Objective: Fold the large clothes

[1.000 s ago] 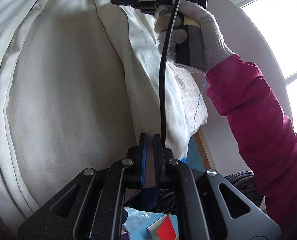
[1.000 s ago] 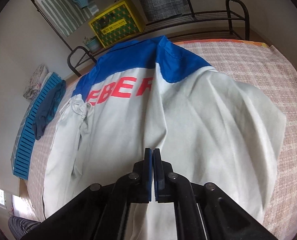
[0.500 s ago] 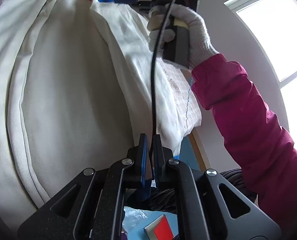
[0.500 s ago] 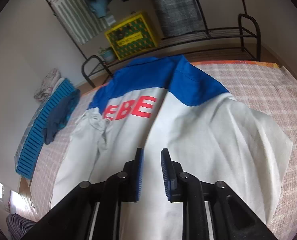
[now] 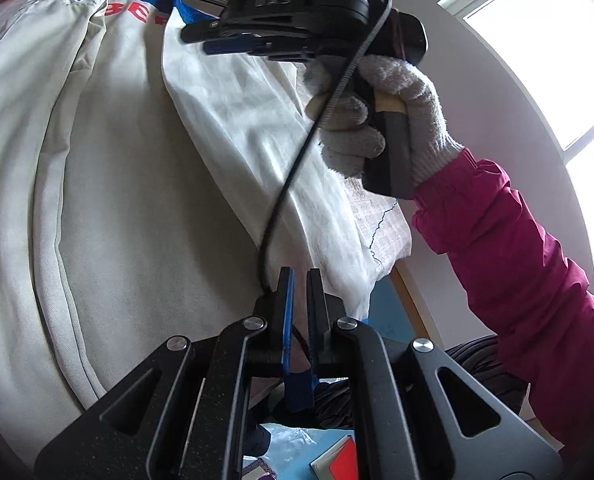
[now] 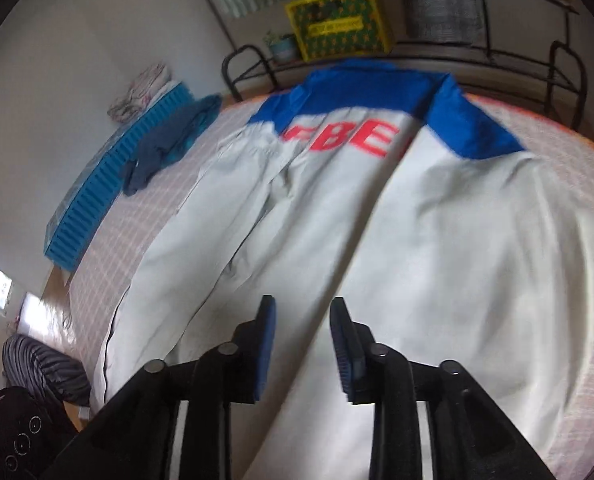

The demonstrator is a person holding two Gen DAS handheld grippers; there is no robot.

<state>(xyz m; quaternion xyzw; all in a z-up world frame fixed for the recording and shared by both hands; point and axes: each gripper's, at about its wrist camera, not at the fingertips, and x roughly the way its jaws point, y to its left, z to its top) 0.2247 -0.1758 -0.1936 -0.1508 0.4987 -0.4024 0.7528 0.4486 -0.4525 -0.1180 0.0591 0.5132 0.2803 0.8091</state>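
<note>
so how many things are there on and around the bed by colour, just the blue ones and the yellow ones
blue: 3 – jacket's blue yoke, ribbed blue mat, dark blue garment
yellow: 1 – yellow crate
total: 4

Both wrist views look steeply down, close over the jacket [image 6: 377, 240]; they share its red lettering [image 5: 141, 16].

A bed [image 6: 569, 168] with a pink checked cover fills the frame's middle. A white-and-blue jacket [image 6: 437, 240] lies spread flat on it. At left a blue ribbed mat [image 6: 93, 200] carries a dark garment [image 6: 165, 148].
</note>
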